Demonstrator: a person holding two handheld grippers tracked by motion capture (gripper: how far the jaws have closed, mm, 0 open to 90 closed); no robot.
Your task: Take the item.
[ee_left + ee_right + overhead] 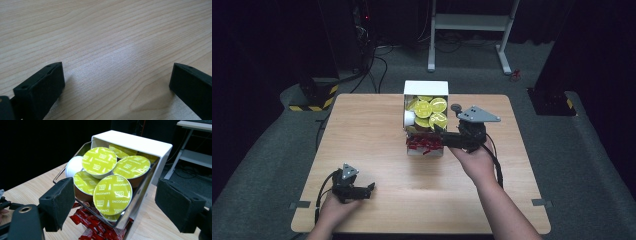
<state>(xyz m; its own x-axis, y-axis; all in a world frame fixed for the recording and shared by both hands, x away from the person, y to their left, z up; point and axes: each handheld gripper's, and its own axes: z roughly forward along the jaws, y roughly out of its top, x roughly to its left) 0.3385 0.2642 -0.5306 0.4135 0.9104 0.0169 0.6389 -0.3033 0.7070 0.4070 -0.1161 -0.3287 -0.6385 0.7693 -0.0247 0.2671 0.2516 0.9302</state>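
- Light wooden desk point(377, 145) stands on grey carpet in a dark room.
- White box point(426, 88) sits at the desk's far middle; its open tray holds green-lidded coffee pods point(115, 194), with red packets point(91, 223) below them.
- Right gripper point(113, 202) is at the box's front, fingers point(58, 201) spread wide either side of the front pod, not touching it.
- Left gripper point(116, 82) rests well apart from the box, near the desk's front left, fingers wide, holding nothing.
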